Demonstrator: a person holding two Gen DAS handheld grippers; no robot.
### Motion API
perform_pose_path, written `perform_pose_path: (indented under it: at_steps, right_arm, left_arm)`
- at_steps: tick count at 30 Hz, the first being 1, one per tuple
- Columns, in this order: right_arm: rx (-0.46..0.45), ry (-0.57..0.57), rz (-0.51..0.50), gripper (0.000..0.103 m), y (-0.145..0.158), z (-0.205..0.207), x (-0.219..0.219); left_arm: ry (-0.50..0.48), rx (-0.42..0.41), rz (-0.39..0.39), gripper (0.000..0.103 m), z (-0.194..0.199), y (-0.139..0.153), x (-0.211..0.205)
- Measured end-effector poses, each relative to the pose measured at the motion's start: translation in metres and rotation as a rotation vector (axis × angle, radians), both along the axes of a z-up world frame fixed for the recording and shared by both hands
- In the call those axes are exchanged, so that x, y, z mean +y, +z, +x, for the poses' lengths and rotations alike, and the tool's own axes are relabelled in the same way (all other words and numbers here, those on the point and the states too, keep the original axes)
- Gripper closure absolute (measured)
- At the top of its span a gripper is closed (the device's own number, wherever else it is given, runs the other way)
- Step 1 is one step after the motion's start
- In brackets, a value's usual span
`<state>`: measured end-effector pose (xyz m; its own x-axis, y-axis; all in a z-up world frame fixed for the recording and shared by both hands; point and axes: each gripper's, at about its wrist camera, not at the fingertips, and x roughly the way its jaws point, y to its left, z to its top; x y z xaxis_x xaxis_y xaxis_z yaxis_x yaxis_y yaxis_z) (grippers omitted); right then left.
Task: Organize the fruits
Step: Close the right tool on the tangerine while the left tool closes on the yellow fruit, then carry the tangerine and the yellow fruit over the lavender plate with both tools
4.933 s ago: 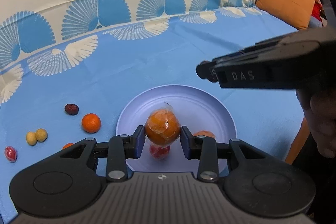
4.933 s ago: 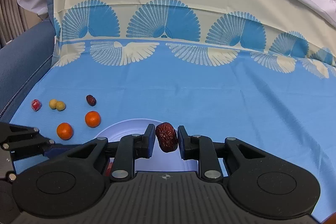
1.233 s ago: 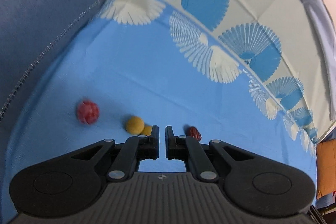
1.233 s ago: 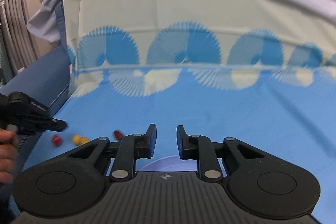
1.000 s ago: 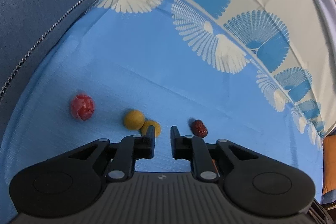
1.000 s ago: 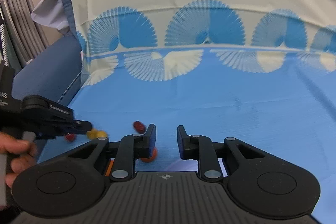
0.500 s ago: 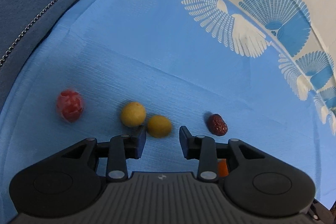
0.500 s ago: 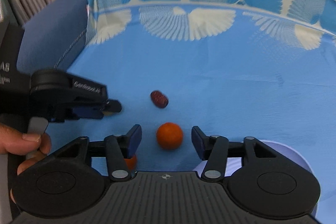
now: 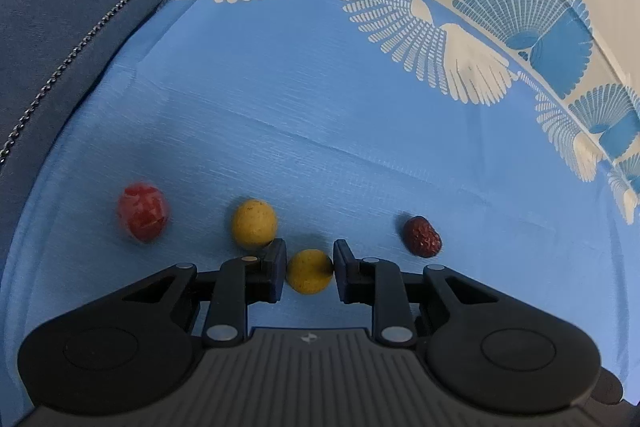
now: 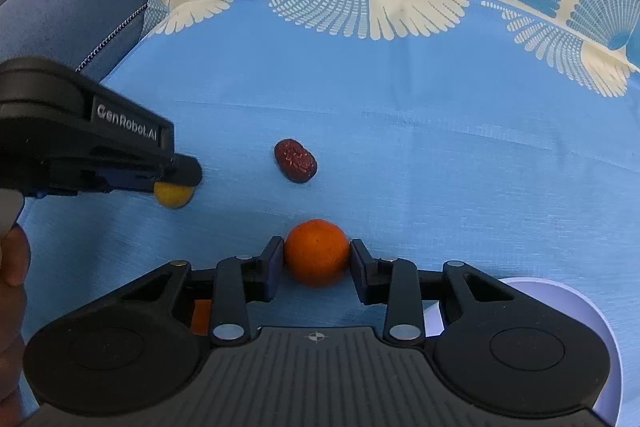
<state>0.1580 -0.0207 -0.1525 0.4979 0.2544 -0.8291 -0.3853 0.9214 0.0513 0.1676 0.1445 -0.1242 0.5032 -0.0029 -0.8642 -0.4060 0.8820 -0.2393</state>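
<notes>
Left claw (image 9: 309, 270) sits low over the blue tablecloth (image 9: 320, 107); its jaws are parted around a small yellow fruit (image 9: 309, 271), the right pad touching or nearly touching it, a thin gap visible on the left, so no firm grip is confirmed; a second yellow fruit (image 9: 254, 223) lies just beyond the left fingertip, close beside the first; a red mottled fruit (image 9: 142, 211) rests further left, apart from the yellow pair; a dark red jujube (image 9: 421, 236) lies to the right of the claw, clear of its fingers. Right claw (image 10: 317, 259) is likewise down at cloth level; its jaws bracket an orange mandarin (image 10: 317, 253), both pads at or against the fruit's sides, the fruit resting on the cloth; whether it is squeezed cannot be told. In the right wrist view the jujube lies beyond the mandarin, apart from it; the left tool enters from the left edge, with a yellow fruit showing beneath its tip; a sliver of another orange fruit (image 10: 200, 315) shows under the right claw's left linkage; the rim of a pale plate (image 10: 600, 323) appears at lower right, near the mandarin but not touching it.
</notes>
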Motion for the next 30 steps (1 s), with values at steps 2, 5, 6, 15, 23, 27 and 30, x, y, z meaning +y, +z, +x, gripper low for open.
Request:
perform_pose_path:
  at_steps: [2,5,6,15,23,27,30]
  right_arm:
    - [-0.027,0.010,0.003,0.067,0.004,-0.002,0.002]
    - [-0.046,0.041,0.001,0.067,0.007,-0.004,0.005]
    - [-0.031,0.041,-0.006,0.067,0.004,-0.003,0.006]
    - [-0.012,0.037,-0.010,0.067,-0.001,-0.001,0.003]
    - [-0.045,0.004,0.024,0.067,0.011,-0.006,-0.004]
    - [-0.071,-0.016,0.093,0.067,0.031,-0.012,-0.013]
    - [-0.107,-0.035,0.098,0.067,0.051,-0.017,-0.019]
  left_arm:
    - [-0.013,0.009,0.028,0.076,-0.001,0.002,-0.001]
    - [-0.049,0.047,0.073,0.075,0.001,-0.002,-0.008]
    - [-0.055,0.046,0.086,0.075,0.001,-0.001,-0.011]
    - [-0.086,0.061,0.147,0.075,0.005,-0.004,-0.023]
    - [-0.078,0.014,0.172,0.075,-0.003,0.008,-0.022]
    - [-0.110,-0.017,0.217,0.075,-0.013,0.018,-0.030]
    - [-0.136,-0.054,0.248,0.075,-0.025,0.027,-0.037]
